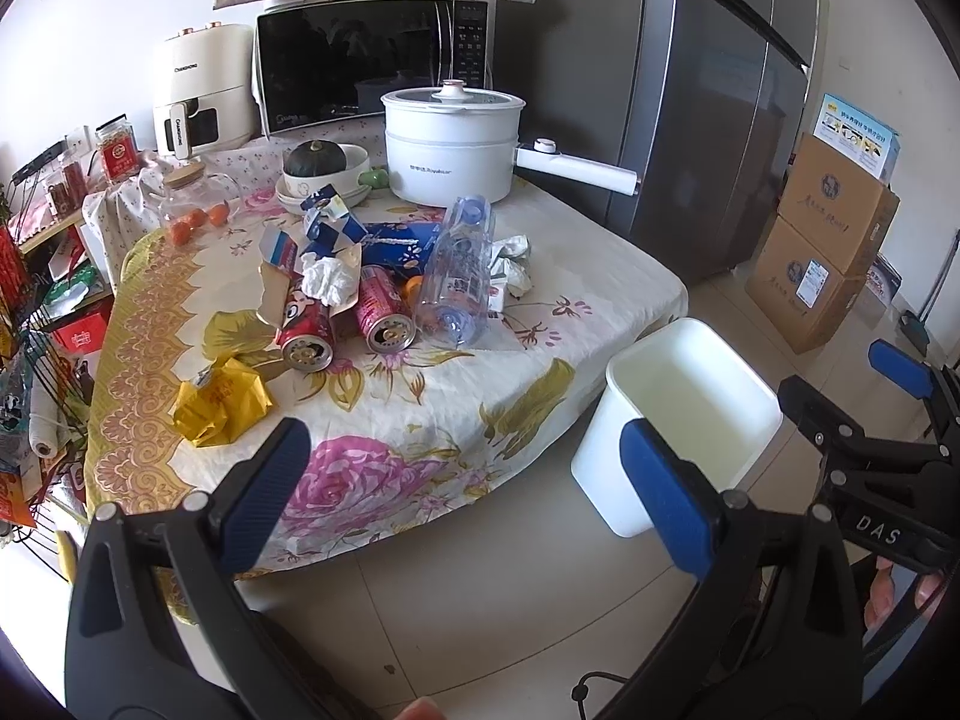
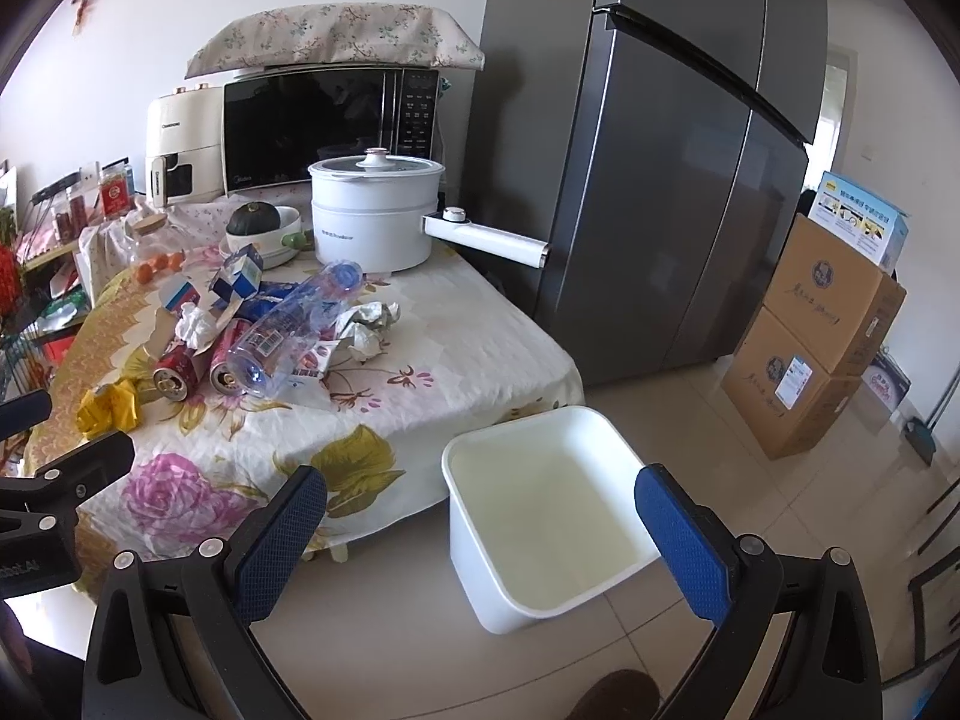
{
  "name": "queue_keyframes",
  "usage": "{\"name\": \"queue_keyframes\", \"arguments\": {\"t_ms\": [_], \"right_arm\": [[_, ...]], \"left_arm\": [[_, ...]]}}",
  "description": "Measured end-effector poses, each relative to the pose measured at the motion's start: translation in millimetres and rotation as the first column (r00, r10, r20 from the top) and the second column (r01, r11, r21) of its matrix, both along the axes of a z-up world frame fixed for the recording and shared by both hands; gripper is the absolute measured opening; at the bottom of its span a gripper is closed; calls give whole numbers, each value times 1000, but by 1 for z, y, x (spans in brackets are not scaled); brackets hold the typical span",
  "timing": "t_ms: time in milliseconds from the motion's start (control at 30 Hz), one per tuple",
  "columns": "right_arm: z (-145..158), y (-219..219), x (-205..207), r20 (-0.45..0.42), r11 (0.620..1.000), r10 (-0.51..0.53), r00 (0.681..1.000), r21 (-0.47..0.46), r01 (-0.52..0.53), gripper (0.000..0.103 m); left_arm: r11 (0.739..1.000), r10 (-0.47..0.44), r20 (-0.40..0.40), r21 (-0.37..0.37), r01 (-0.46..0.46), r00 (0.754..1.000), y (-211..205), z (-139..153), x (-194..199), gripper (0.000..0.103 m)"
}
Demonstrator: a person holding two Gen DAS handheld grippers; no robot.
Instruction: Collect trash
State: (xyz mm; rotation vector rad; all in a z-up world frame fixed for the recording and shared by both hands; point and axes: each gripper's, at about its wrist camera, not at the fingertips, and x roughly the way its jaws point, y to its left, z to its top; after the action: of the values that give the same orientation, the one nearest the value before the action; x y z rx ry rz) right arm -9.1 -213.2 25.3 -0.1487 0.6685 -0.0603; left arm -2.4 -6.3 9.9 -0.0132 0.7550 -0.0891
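Trash lies piled on the floral tablecloth (image 1: 384,420): two red cans (image 1: 307,333) on their sides, a clear plastic bottle (image 1: 456,267), white crumpled tissue (image 1: 327,282), blue-and-white cartons (image 1: 327,219), a yellow wrapper (image 1: 219,405) and crumpled paper (image 1: 510,261). An empty white bin (image 1: 684,426) (image 2: 546,510) stands on the floor by the table's corner. My left gripper (image 1: 465,486) hangs open over the table's near edge, holding nothing. My right gripper (image 2: 480,528) is open above the bin's rim, also with nothing in it. The same pile shows in the right wrist view, with the bottle (image 2: 294,324) foremost.
A white electric pot (image 1: 450,144) with a long handle, a bowl with a squash (image 1: 318,165), a jar of oranges (image 1: 195,207), a microwave (image 1: 372,66) and an air fryer stand at the table's back. A grey fridge (image 2: 672,180) and stacked cardboard boxes (image 2: 822,336) flank the tiled floor.
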Motion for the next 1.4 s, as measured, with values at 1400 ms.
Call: {"name": "queue_keyframes", "arguments": {"t_ms": [1400], "right_arm": [[2,-4,-2,37,999,-40,999,-34,41,103]], "left_arm": [[1000,5,-16,-17,-5,1000,5,-1,6,102]]}}
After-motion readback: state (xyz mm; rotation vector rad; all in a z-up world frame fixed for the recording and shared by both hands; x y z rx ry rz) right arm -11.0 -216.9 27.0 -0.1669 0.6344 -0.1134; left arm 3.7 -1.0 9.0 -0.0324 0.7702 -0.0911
